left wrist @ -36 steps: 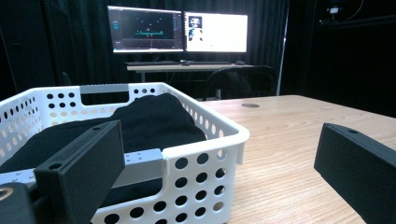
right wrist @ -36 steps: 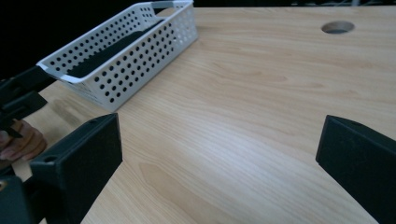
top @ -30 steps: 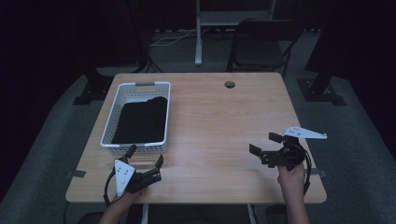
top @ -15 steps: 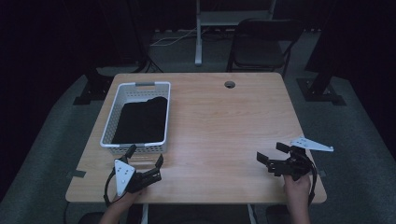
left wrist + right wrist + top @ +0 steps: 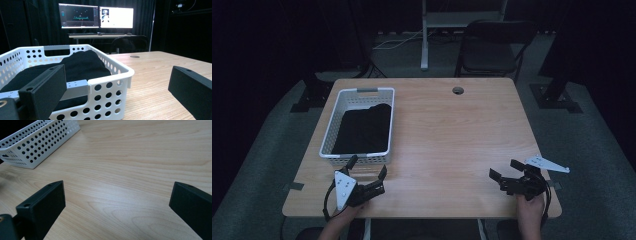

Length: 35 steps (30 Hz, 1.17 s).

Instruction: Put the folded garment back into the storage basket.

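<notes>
Our left gripper (image 5: 368, 176) sits jaws wide at the near edge, just at 6 o'clock of the white basket (image 5: 330, 134) holding the black cloth (image 5: 362, 130). Basket runs 12-to-6. Right gripper (image 5: 504, 175), also wide, is well apart at 4 o'clock; left is nearer.

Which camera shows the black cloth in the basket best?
The high view: it looks down into the white basket and shows the whole black cloth. The left gripper view shows it heaped, partly behind a jaw. The right gripper view shows the basket's wall.
</notes>
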Available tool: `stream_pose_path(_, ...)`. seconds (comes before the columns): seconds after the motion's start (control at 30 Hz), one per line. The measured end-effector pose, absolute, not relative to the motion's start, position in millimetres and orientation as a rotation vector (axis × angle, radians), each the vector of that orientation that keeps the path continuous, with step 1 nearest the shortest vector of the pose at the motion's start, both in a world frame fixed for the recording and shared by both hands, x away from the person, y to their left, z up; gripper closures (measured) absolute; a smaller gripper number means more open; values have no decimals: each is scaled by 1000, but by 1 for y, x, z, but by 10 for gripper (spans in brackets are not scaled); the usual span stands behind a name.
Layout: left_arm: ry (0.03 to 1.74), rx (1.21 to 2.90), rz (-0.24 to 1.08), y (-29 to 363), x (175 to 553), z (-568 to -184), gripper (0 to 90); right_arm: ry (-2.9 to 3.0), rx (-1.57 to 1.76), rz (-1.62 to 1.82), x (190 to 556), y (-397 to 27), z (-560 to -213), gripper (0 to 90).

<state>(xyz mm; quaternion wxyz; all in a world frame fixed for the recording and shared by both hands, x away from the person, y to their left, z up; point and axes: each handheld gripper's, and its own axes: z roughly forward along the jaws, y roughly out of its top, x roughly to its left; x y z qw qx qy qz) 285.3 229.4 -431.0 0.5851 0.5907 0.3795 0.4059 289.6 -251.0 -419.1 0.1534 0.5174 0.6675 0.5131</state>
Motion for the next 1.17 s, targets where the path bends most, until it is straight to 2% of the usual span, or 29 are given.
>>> stream_pose_path(0.2, 885, 1377, 947, 229, 285, -431, 29, 1917, 1524, 1450, 292, -252, -433, 7)
stream_pose_path(1.17, 884, 1377, 947, 229, 285, -431, 29, 1847, 1481, 1444, 296, -250, -432, 7)
